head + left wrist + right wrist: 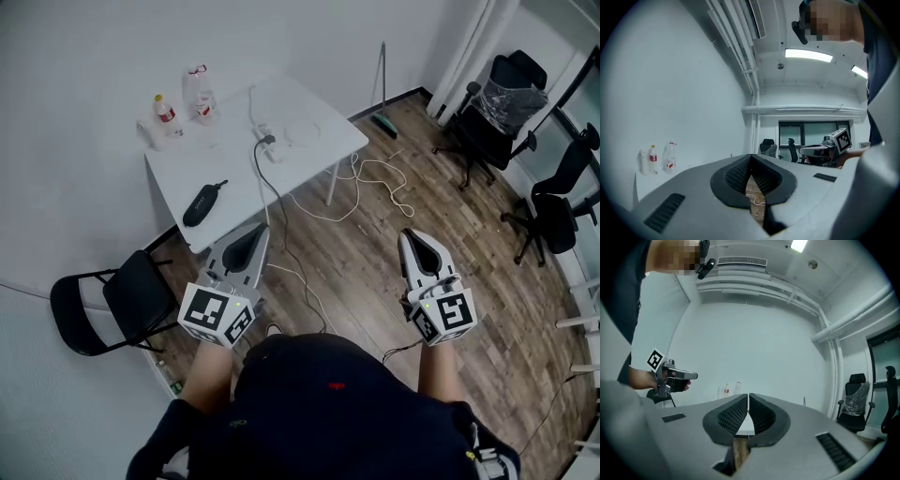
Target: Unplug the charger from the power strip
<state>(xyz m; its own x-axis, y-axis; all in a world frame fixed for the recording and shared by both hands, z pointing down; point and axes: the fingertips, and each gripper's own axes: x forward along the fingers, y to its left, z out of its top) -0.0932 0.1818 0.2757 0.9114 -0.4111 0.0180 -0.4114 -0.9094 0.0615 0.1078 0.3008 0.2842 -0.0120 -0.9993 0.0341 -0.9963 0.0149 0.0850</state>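
Both claws shut tight, empty: left gripper (255,232) and right gripper (411,236), level, well short of white table (187,173). Charger (266,141) is plugged into power strip (274,156), dead ahead of the nearer left gripper; strip runs lengthwise away from person.

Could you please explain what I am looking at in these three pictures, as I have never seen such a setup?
A person holds a two-jaw gripper in each hand: the left gripper and the right gripper. The head view comes from a camera on the person's head, looking down; the other two come from cameras riding on the grippers, looking along their jaws. Both pairs of jaws are together and hold nothing. Ahead stands a white table with a power strip, a charger plugged into it, two bottles and a dark oblong object.
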